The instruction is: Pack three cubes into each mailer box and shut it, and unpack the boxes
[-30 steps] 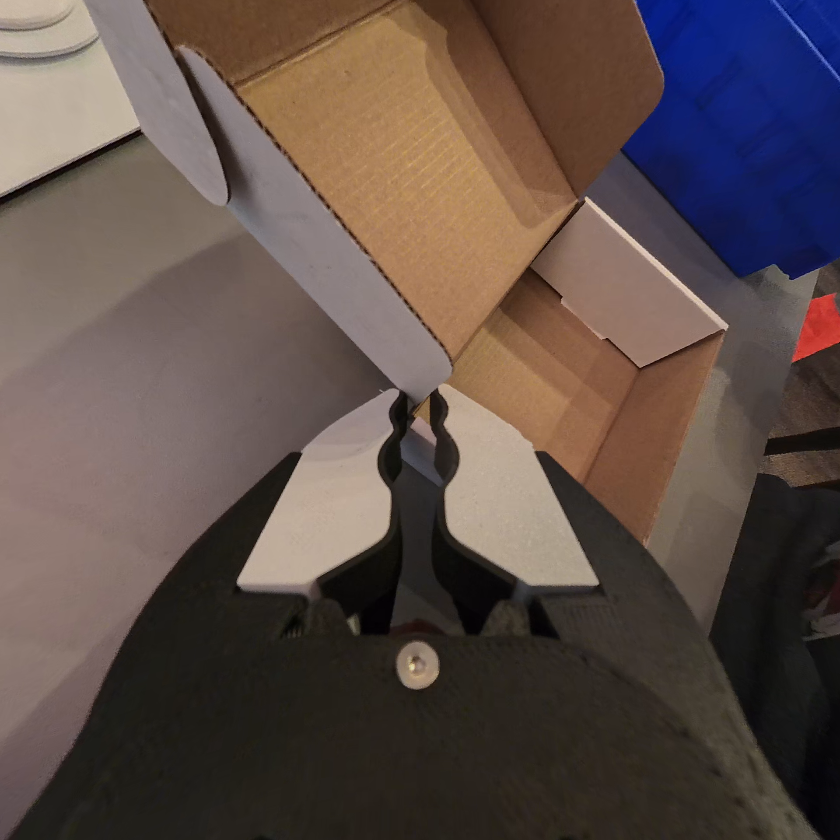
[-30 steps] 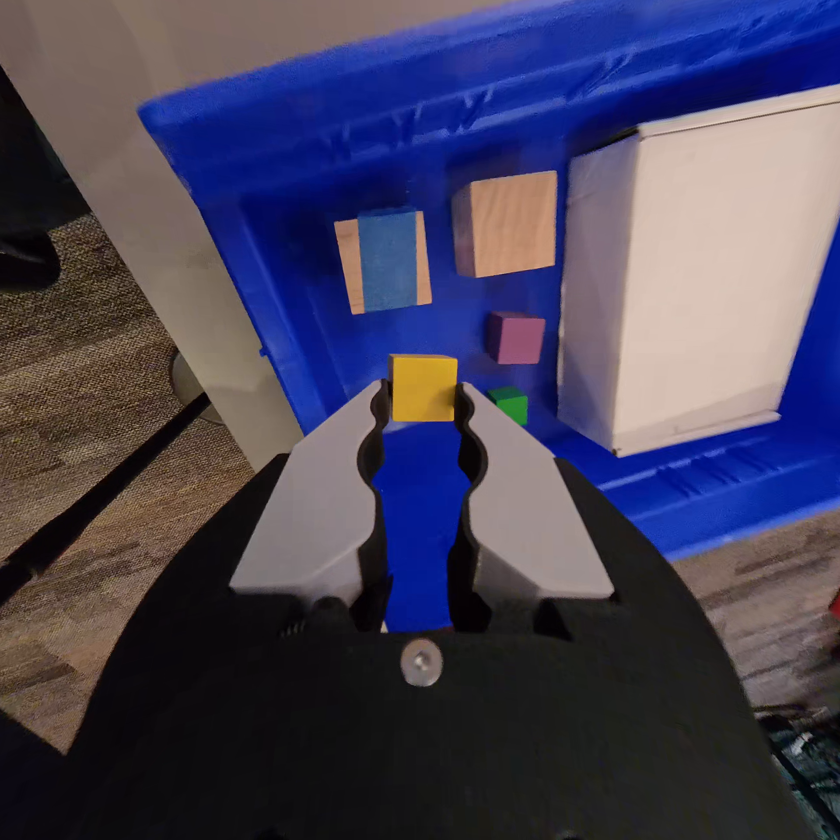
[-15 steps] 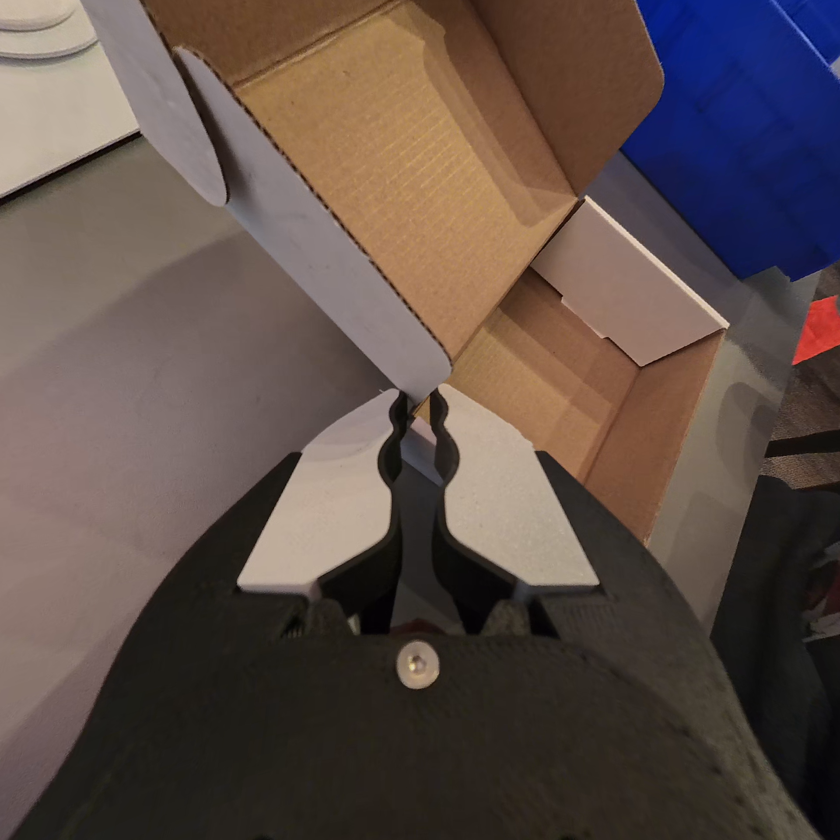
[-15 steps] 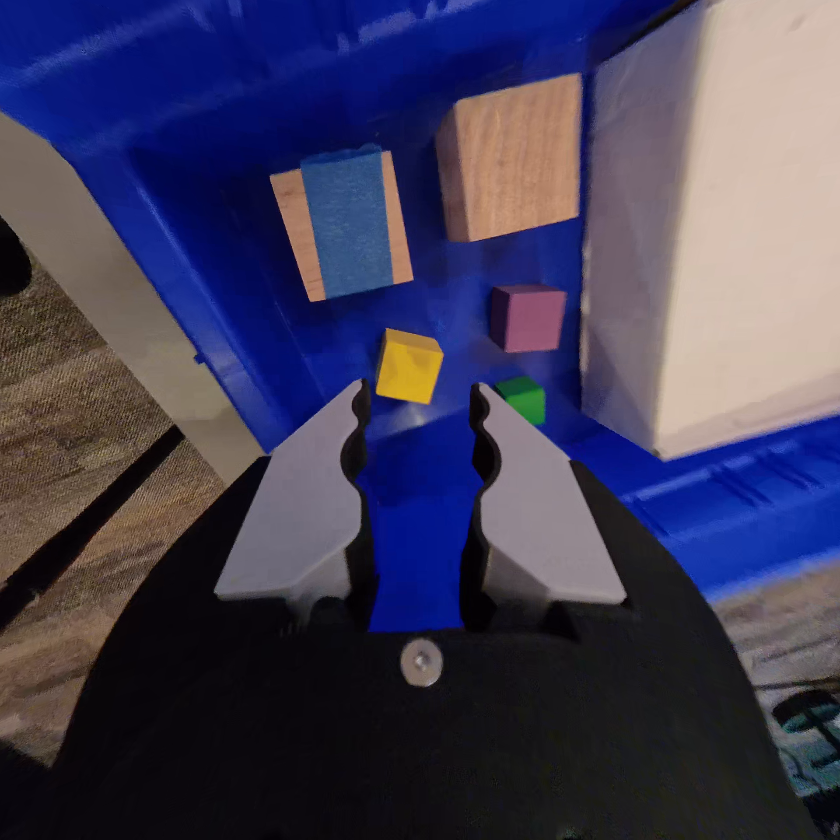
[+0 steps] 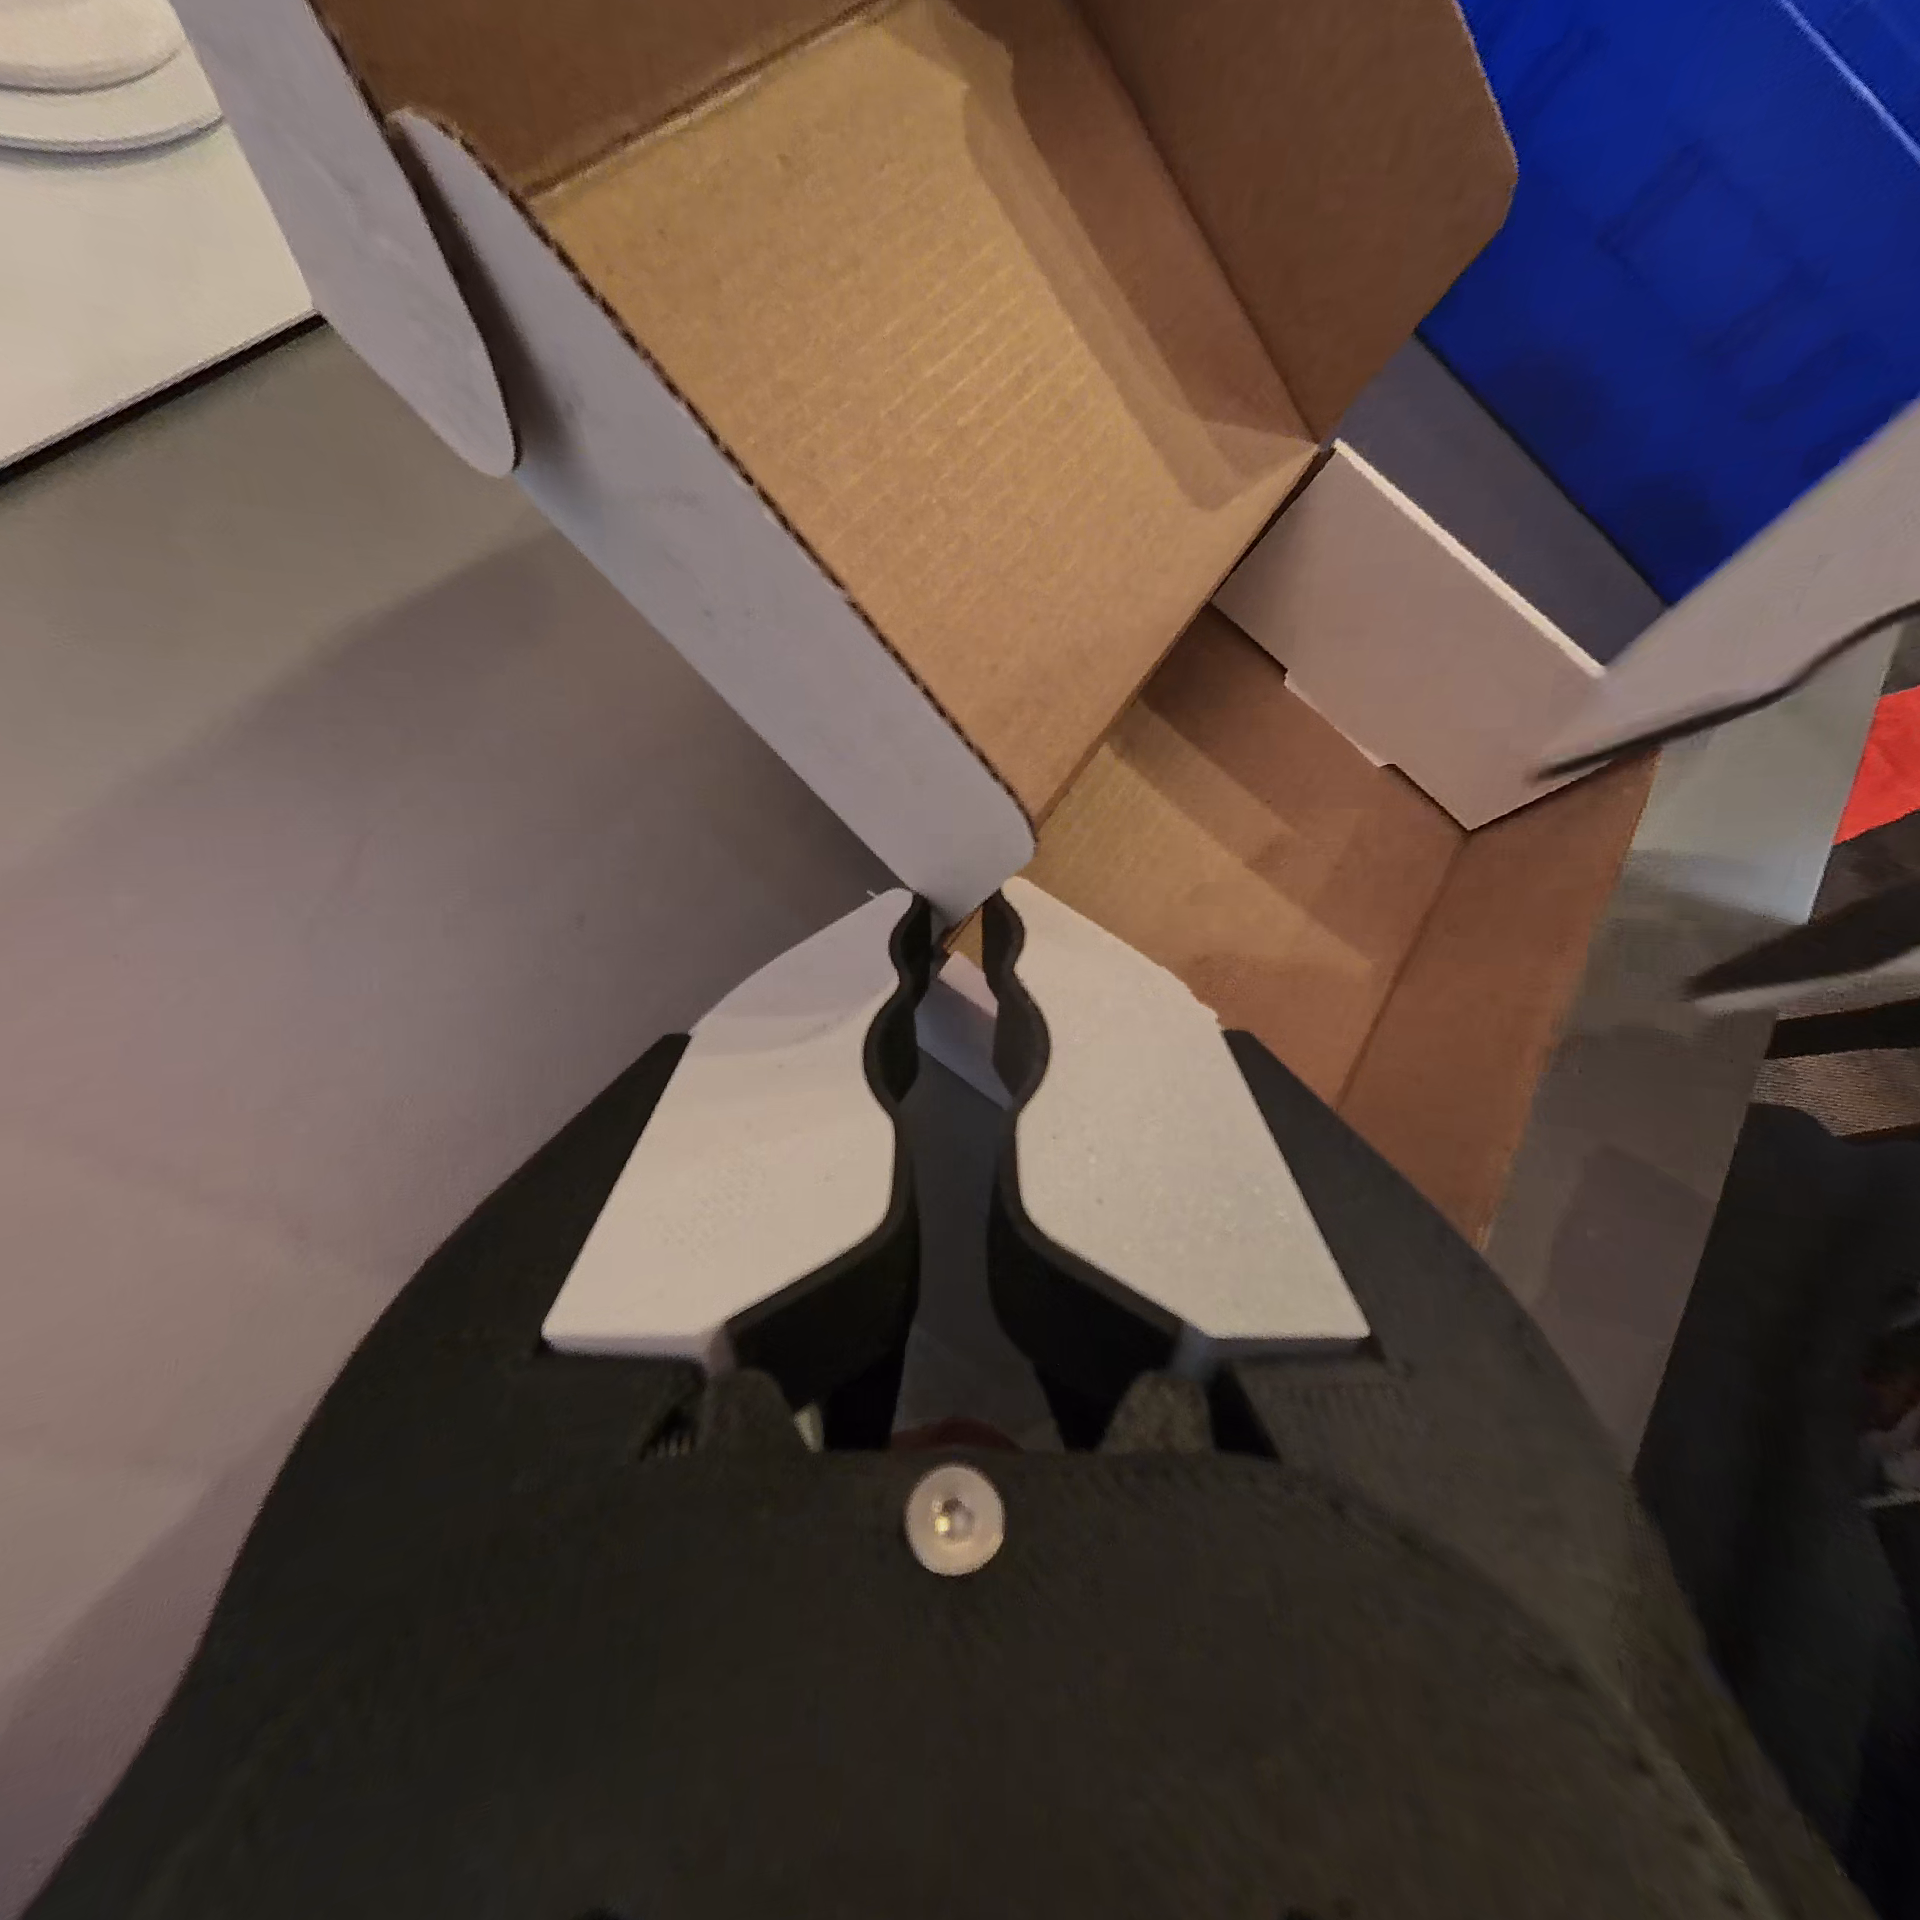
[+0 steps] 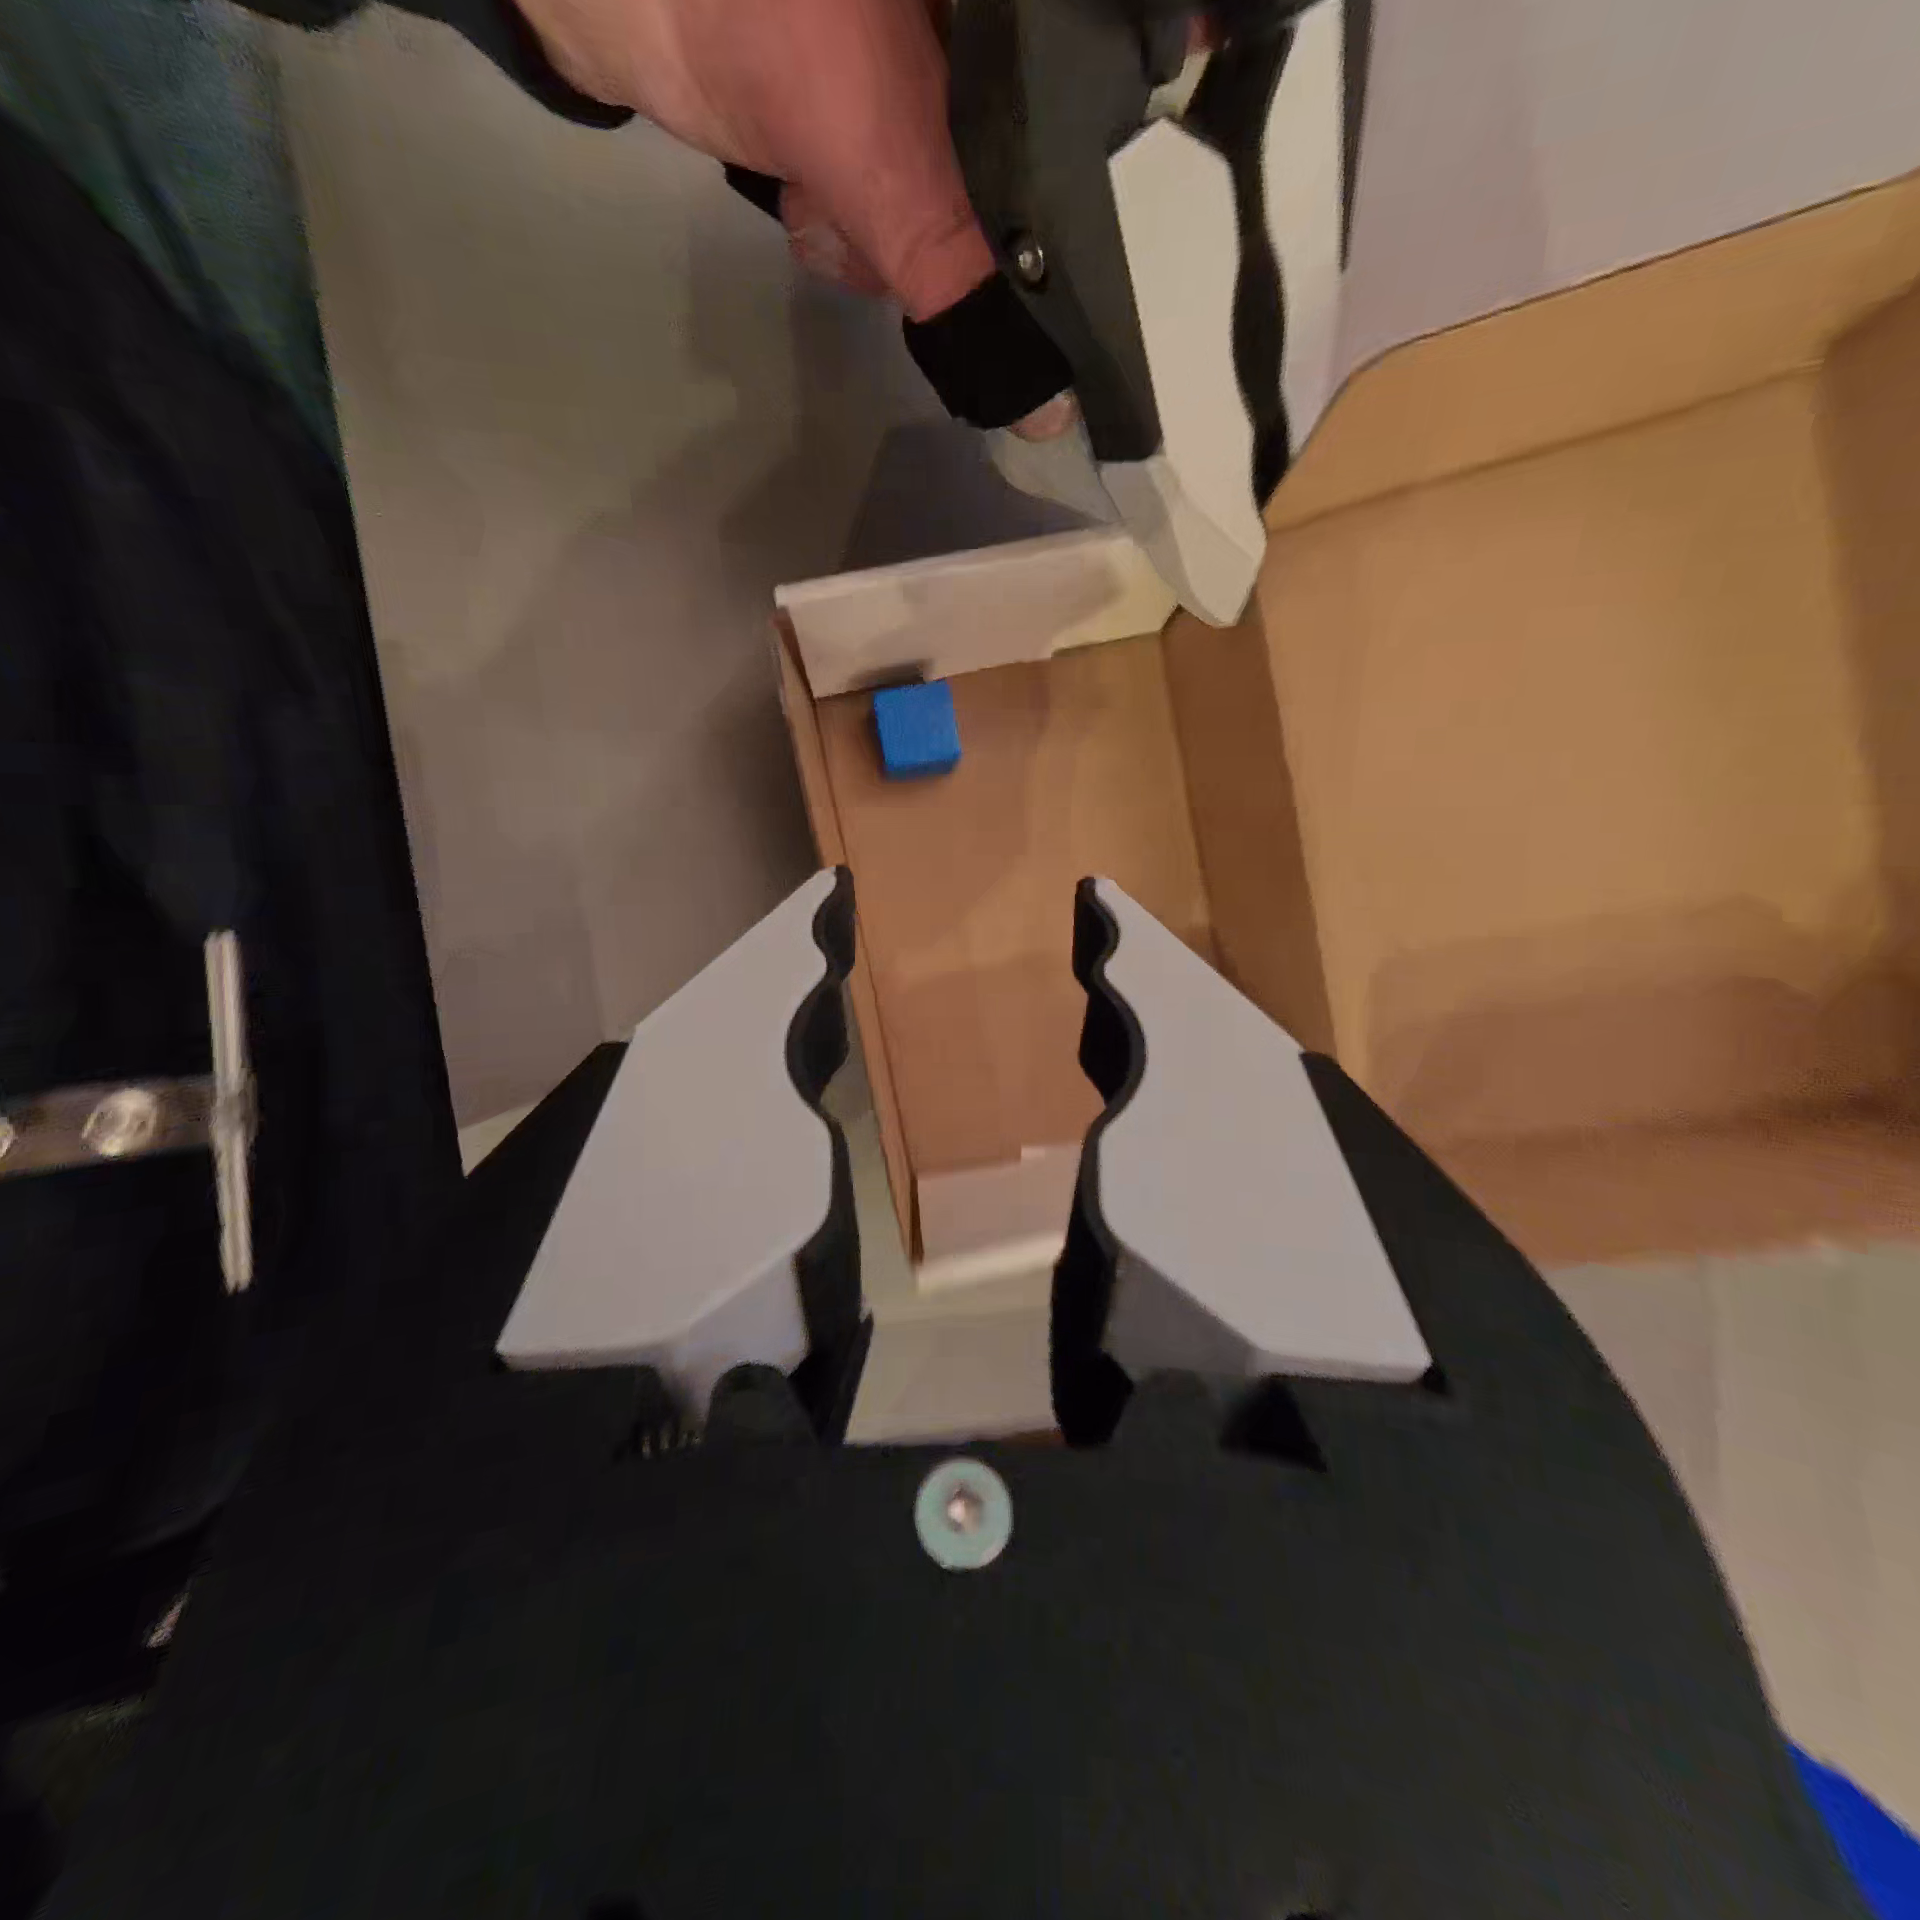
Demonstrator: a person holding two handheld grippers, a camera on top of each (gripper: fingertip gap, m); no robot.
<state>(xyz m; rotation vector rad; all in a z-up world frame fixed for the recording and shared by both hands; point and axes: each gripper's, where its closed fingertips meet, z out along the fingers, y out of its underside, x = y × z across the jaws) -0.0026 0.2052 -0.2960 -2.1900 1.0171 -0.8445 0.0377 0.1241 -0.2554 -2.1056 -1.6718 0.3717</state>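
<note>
The mailer box (image 5: 1247, 883) lies open on the grey table (image 5: 312, 831), white outside and brown inside. My left gripper (image 5: 958, 920) is shut on the lower corner of the raised lid (image 5: 914, 343) and holds it up. My right gripper (image 6: 961, 904) is open and empty, hovering over the near end of the box (image 6: 1018, 810). One blue cube (image 6: 914, 729) lies in the box's far left corner. The left gripper (image 6: 1236, 561) shows at the top of the right wrist view, pinching the lid. A blurred finger of the right gripper (image 5: 1766, 665) enters the left wrist view at the right edge.
A blue bin (image 5: 1714, 260) stands just beyond the box at the table's right end. A person's hand (image 6: 831, 125) holds the left gripper. Dark clothing (image 6: 156, 727) fills the left of the right wrist view.
My right gripper opened and let the yellow cube drop into the blue bin, then swung away to hover over the open mailer box. My left gripper has held still on the lid.
</note>
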